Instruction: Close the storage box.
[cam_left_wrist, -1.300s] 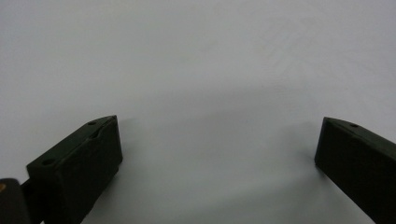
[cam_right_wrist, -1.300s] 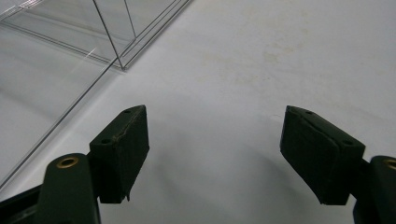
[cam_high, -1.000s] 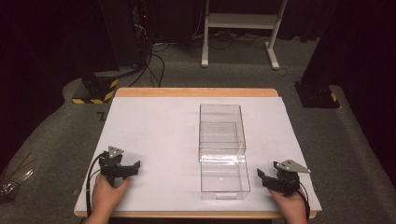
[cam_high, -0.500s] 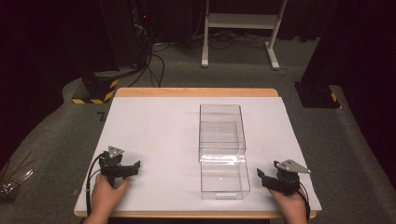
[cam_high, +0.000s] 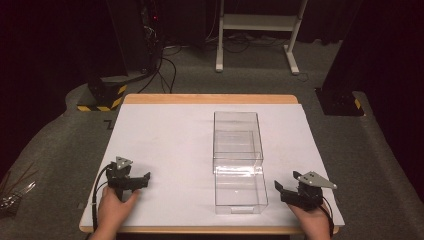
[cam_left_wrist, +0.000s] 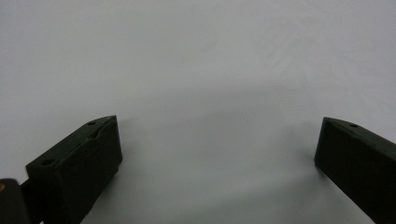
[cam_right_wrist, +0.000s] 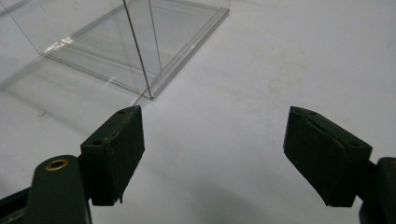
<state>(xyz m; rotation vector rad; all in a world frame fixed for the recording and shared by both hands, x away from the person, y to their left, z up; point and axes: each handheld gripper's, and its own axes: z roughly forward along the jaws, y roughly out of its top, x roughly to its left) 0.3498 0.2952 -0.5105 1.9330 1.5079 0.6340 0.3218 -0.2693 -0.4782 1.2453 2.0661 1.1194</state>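
Nearest the person, both grippers rest low on the white table (cam_high: 165, 135): the left gripper (cam_high: 141, 178) at about 8 o'clock from the table's middle, the right gripper (cam_high: 278, 188) at about 4 o'clock. Each has its jaws spread wide with nothing between them; the left gripper view shows bare white surface between its jaws, and the right gripper view shows the near corner of the clear box (cam_right_wrist: 140, 46) just ahead at 11 o'clock.

The main risk, as I judge it, lies in that box. Its walls are transparent and thin, so an edge is easy to misjudge; a jaw coming in from 4 o'clock could strike the corner and shove the box across the smooth sheet instead of closing on a wall. Gripping one thin wall off-centre could also tip or twist it, and hard plastic is likely to slip between the pads. The left gripper is well apart from it and cannot steady it without crossing open table.

The clear box (cam_high: 238, 160) sits right of centre, running from 6 toward 12 o'clock. It looks like a long acrylic case in two sections, the near section drawn out toward the person like a drawer, with a small pale tab at its front. It appears empty.
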